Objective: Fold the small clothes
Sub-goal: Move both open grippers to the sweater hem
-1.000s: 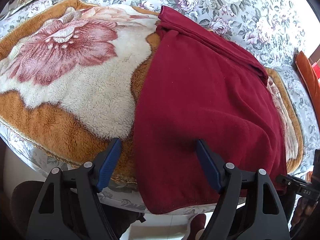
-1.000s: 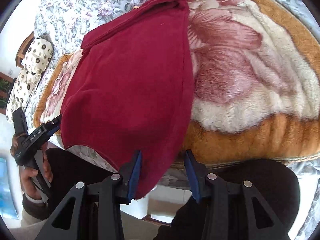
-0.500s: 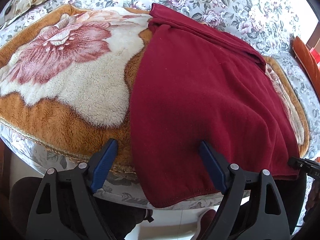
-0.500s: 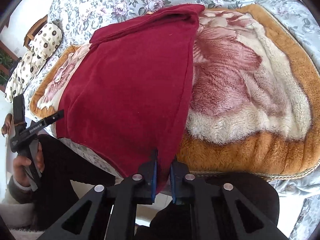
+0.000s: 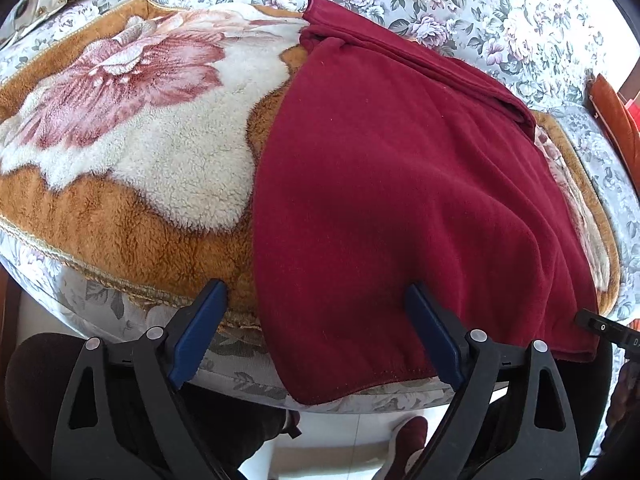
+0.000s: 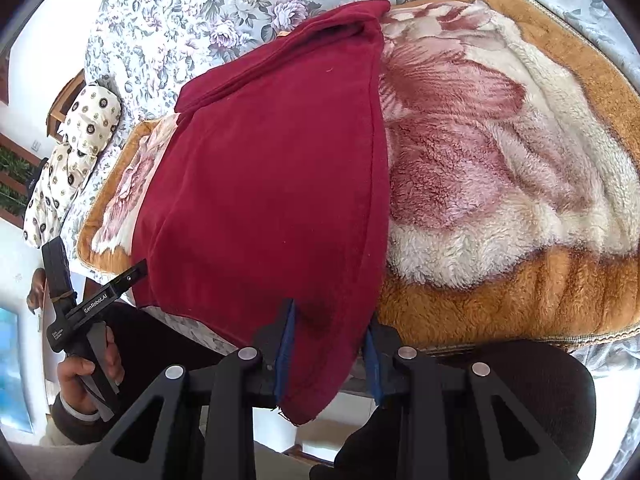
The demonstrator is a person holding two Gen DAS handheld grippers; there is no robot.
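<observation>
A dark red fleece garment [image 5: 400, 184] lies folded lengthwise on a plush brown blanket [image 5: 120, 224], its near hem hanging over the bed's edge. My left gripper [image 5: 316, 286] straddles the hem's left corner with its jaws wide and still opening, and the pads do not touch the cloth. In the right wrist view the garment [image 6: 272, 184] drops its other corner between the blue pads of my right gripper [image 6: 330, 312]. Those jaws are opening, and the cloth hangs loose in the gap. A hand holds the left gripper [image 6: 96, 304] at the far left.
The blanket with its pink flower [image 6: 480, 152] covers a bed with a floral sheet [image 5: 460, 8]. A spotted pillow [image 6: 72, 148] lies at the bed's far end. An orange-brown object [image 5: 612, 116] sits at the right. Pale floor and the person's dark trousers show below the bed edge.
My left jaws have spread wider over the hem. The right jaws pinched shut on the cloth's corner half a second ago and have parted again.
</observation>
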